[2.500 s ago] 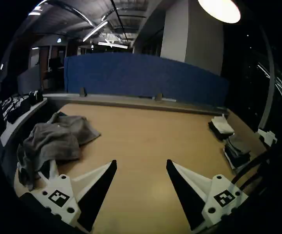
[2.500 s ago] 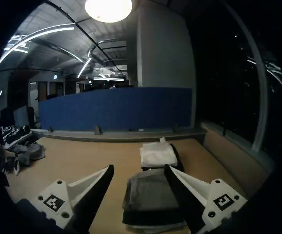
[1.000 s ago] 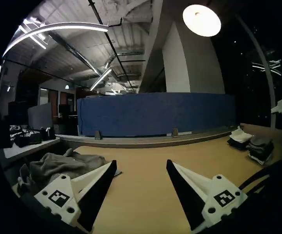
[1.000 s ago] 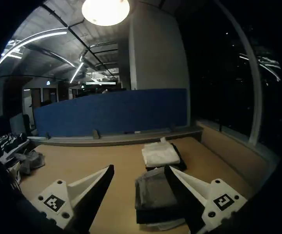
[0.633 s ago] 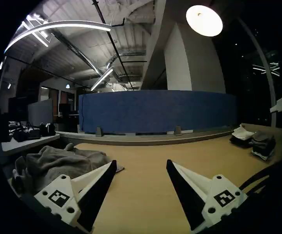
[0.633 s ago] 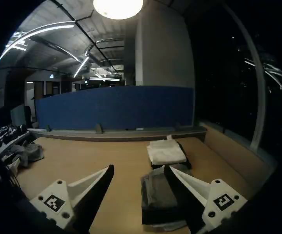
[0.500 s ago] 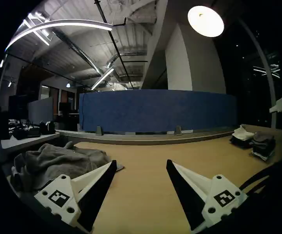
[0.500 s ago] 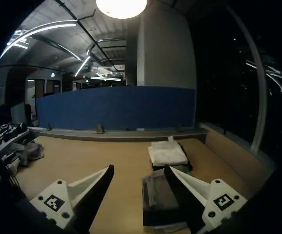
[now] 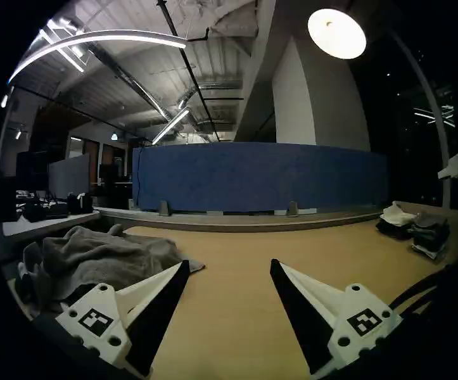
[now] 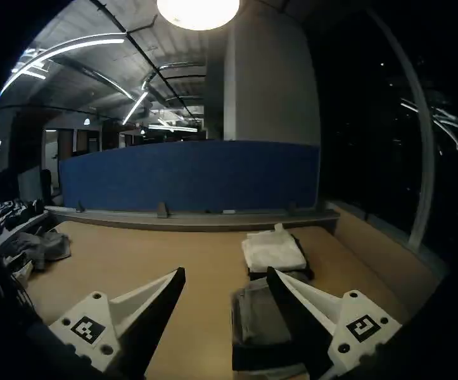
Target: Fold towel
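A crumpled grey towel (image 9: 95, 259) lies heaped on the left side of the wooden table (image 9: 248, 253), just ahead and left of my left gripper (image 9: 229, 273), which is open and holds nothing. The same heap (image 10: 42, 245) appears far left in the right gripper view. My right gripper (image 10: 225, 280) is open and empty, hovering low over the table. Its right finger stands in front of a stack of folded grey and dark towels (image 10: 260, 323). Behind that stack lies a folded white towel on a dark one (image 10: 273, 251).
A blue partition (image 9: 254, 177) and a raised ledge (image 9: 229, 221) close the table's far edge. The folded stacks (image 9: 419, 229) sit at the right end in the left gripper view. A side desk with dark items (image 9: 45, 212) stands left. A wooden side wall (image 10: 381, 266) bounds the right.
The left gripper has dropped low and levelled out, drifting closer to the crumpled towel. The right gripper has shifted a little; the folded stack sits lower in its view. Both stay open.
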A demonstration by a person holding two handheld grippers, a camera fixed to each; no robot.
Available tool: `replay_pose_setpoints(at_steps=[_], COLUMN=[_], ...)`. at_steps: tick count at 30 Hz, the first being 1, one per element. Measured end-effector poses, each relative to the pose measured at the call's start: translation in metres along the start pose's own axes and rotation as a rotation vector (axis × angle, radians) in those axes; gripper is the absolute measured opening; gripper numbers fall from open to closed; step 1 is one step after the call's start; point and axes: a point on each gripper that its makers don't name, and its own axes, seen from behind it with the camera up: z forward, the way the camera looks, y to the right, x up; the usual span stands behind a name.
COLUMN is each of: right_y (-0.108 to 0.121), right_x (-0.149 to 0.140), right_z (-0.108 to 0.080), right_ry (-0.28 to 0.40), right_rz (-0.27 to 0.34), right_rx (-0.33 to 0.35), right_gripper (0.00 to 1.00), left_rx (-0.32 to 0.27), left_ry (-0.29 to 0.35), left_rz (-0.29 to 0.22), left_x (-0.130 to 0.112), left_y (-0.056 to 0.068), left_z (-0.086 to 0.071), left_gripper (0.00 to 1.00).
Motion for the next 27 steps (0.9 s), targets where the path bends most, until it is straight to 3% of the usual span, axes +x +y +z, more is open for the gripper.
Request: replay_pose_setpoints(at_steps=[17,27], right_y=[0.014,0.017], right_x=[0.017,0.007], right_z=[-0.002,-0.003], right_ry=[0.072,0.117], right_rz=[0.042,0.081], right_rx=[0.012,0.045], right_gripper=[1.00,1.00], left_rx=[-0.015,-0.015], left_ry=[0.010,0.010], left_rz=[0.006,0.006], left_x=[0.002,0.003], left_y=[0.002,0.001], left_z=[-0.003,-0.003], left_gripper=[0.94,0.95])
